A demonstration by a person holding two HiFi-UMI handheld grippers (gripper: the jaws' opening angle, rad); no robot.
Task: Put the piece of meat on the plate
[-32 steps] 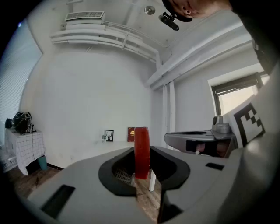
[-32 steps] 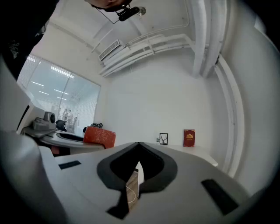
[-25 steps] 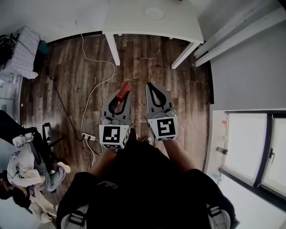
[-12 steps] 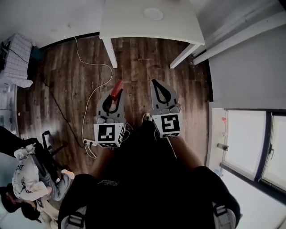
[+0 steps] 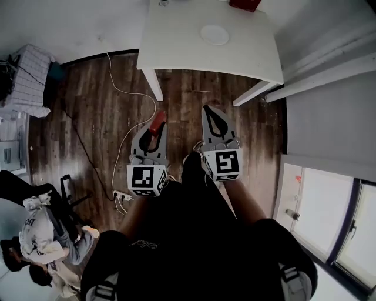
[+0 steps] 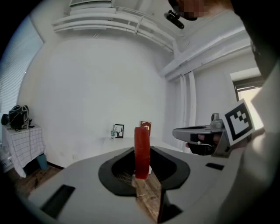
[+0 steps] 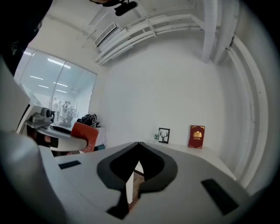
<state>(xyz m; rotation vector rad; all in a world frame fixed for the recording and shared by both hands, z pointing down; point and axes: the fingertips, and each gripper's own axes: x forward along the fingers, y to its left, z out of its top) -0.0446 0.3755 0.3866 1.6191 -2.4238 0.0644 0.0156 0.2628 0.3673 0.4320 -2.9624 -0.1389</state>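
Observation:
A red piece of meat point(image 5: 158, 119) stands upright between the tips of my left gripper point(image 5: 156, 130), which is shut on it over the wooden floor. The left gripper view has the meat point(image 6: 141, 151) dead centre between the jaws, with the table behind it. Beside it on the right, my right gripper point(image 5: 208, 109) is shut with nothing in it; its tips meet in the right gripper view point(image 7: 139, 144). A small white plate point(image 5: 214, 34) lies on the white table point(image 5: 176, 41) ahead of both grippers, a stretch of floor away.
A table leg point(image 5: 154, 85) stands just ahead of the left gripper. A red book point(image 5: 244, 4) and a picture frame point(image 7: 164, 134) stand at the table's back. A white cable point(image 5: 126, 111) runs to a power strip point(image 5: 120, 196). A person point(image 5: 41, 232) sits lower left.
Both grippers have moved forward toward the table, side by side. The table and plate now show larger and nearer. The meat stays clamped in the left gripper.

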